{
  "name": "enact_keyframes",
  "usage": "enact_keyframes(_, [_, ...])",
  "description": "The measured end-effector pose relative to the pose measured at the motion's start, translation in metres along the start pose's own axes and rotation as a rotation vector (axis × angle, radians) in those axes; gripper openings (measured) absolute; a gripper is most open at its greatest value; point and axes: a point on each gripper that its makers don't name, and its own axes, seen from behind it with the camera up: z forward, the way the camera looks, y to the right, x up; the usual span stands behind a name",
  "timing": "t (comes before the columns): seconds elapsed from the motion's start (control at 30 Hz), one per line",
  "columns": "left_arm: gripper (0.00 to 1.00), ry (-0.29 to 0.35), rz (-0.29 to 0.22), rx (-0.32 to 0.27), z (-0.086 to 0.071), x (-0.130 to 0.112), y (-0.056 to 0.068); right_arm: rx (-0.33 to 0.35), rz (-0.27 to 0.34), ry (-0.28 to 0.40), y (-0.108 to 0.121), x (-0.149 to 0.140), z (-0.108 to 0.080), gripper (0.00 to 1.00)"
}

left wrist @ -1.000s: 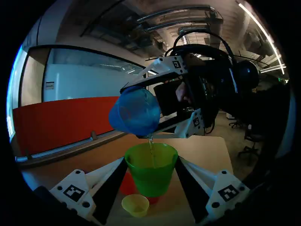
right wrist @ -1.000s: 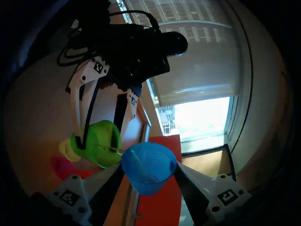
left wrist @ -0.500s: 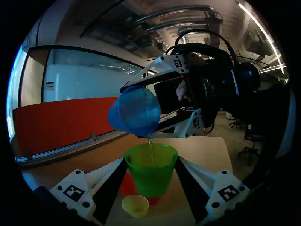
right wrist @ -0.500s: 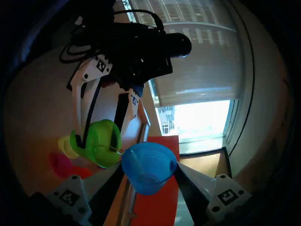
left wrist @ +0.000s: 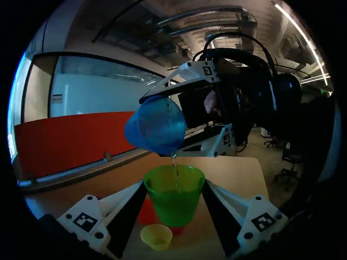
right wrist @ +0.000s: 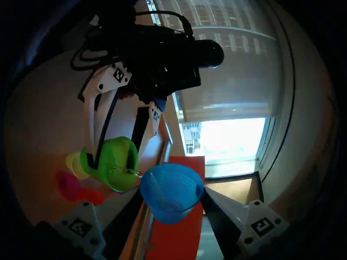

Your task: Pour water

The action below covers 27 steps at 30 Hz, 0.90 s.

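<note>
Left gripper view: blue cup (left wrist: 155, 125) above green cup (left wrist: 174, 197)

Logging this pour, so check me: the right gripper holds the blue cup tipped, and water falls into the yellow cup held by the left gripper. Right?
Wrong cup. The right gripper holds the blue cup tipped, and water falls into the green cup held by the left gripper; the left gripper view shows it. The yellow cup sits lower, ungripped.

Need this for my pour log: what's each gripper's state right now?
Left gripper: shut on the green cup.
Right gripper: shut on the tilted blue cup.
</note>
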Motion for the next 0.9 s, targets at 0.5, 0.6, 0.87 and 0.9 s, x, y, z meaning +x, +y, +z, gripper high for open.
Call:
enact_keyframes(0.5, [0.87,0.002,-0.002,0.004,0.0032,-0.0001,-0.003,0.007,-0.053,-0.016,-0.0023,-0.0037,0.0001,0.91])
enact_keyframes(0.6, [0.87,0.003,-0.001,0.005,0.0036,0.0008,-0.0034,0.006,-0.068,-0.019,-0.0022,-0.0038,0.0003,0.91])
enact_keyframes(0.87, [0.87,0.007,-0.001,0.007,0.0034,0.0032,-0.0042,0.006,-0.091,-0.021,-0.002,-0.0009,0.0015,0.91])
enact_keyframes(0.9, [0.87,0.008,-0.001,0.007,0.0033,0.0033,-0.0045,0.006,-0.094,-0.021,-0.0019,-0.0003,0.0016,0.91])
